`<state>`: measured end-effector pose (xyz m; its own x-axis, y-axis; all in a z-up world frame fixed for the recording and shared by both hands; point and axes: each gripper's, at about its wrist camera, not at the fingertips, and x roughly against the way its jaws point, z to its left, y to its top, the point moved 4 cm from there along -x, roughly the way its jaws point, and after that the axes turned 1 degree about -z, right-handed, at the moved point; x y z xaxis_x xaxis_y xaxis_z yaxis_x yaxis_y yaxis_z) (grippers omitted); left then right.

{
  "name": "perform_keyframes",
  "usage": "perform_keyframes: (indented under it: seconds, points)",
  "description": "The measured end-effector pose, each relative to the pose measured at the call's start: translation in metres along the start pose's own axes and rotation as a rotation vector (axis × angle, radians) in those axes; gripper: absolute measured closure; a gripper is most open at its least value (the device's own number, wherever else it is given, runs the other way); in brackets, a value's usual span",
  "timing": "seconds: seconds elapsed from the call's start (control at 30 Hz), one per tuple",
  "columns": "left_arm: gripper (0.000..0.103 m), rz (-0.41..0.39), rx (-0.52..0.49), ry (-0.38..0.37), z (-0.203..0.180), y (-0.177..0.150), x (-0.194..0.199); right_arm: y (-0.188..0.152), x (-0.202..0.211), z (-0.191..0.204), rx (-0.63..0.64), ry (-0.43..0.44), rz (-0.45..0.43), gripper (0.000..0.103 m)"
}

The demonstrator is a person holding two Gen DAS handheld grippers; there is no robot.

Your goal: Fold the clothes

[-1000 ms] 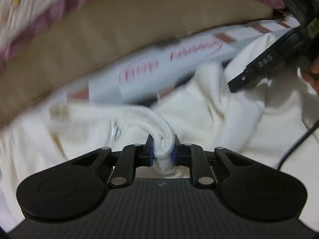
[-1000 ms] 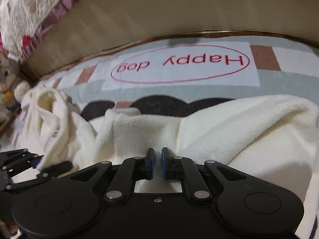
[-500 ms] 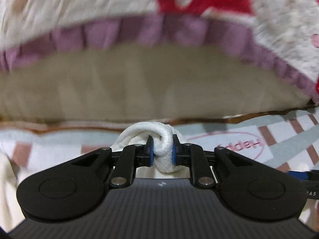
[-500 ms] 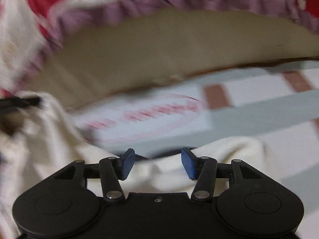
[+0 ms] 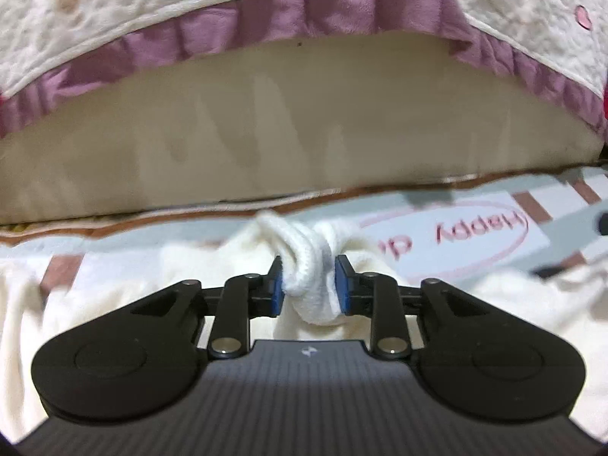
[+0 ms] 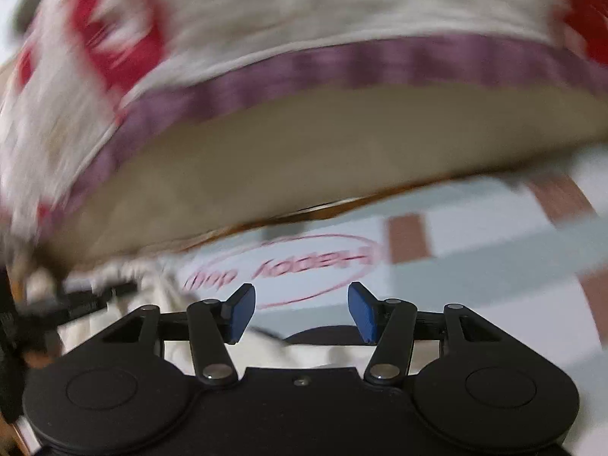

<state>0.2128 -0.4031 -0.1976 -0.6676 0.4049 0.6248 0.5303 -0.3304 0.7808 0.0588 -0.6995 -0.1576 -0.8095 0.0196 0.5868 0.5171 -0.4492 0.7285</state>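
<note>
- Since the half-second-earlier frames, both cameras are tilting slightly downward: more of the cream garment is showing below the left gripper (image 5: 308, 279), and the mat's printed oval is sliding closer to the right gripper (image 6: 301, 311).
- Left gripper is staying clamped, its blue pads (image 5: 276, 285) nearly together and pinching a thick white ribbed cuff or hem (image 5: 309, 266) of the cream fleece garment (image 5: 159, 277).
- Right gripper is standing wide open with nothing between its blue pads (image 6: 243, 313); a strip of cream cloth is showing just below and behind them.
- Garment is lying bunched on the pale grey-and-white play mat with brown squares and a red "Happy dog" oval (image 5: 448, 235), spreading toward the mat's left edge and its near edge in the left view.
- As a judgement, the folding is looking barely under way: the cloth is crumpled with no flat, squared layer visible, so spreading, folding over and smoothing are all remaining.
- Right view is motion-blurred, so the garment's edge near that gripper is hard to make out.
- Along the mat's far edge a beige upholstered base (image 5: 296, 129) is rising, with a white quilted cover with red patches and a purple ruffle (image 5: 266, 11) hanging over it.
- That base is likely limiting how far the cloth can be carried toward the far edge.
- At the left edge of the right view the other gripper's black linkage (image 6: 76, 302) is sitting near the cloth, so the two tools may be crowding each other.
</note>
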Motion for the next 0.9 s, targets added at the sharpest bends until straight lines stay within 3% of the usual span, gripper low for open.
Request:
perform_keyframes:
  seconds: [0.1,0.23,0.37,0.4,0.57,0.7,0.8,0.9]
  points:
    - [0.08,0.039,0.07,-0.032,0.009,-0.026,0.01,-0.018,-0.023,0.043,0.16,0.047,0.048,0.043]
    - [0.082,0.069,0.162,-0.072,0.017,-0.053,0.019,-0.03,-0.042,0.063,0.069,0.172,0.098,0.046]
    - [0.083,0.121,0.28,-0.119,0.024,-0.072,0.01,-0.046,-0.056,0.075,0.152,0.084,0.117,0.044]
    - [0.088,0.132,0.296,-0.126,0.025,-0.076,0.007,-0.05,-0.061,0.079,0.197,0.057,0.131,0.043]
    - [0.093,0.118,0.239,-0.095,0.022,-0.082,0.006,-0.075,-0.079,0.089,0.285,0.044,0.198,0.043]
    - [0.093,0.125,0.196,-0.059,0.016,-0.077,0.006,-0.075,-0.075,0.101,0.367,0.028,0.179,0.085]
    - [0.093,0.128,0.19,-0.053,0.014,-0.073,0.01,-0.058,-0.059,0.097,0.318,0.024,0.118,0.089]
    - [0.093,0.129,0.178,-0.052,0.01,-0.072,0.009,-0.032,-0.039,0.076,0.173,0.066,0.034,0.094]
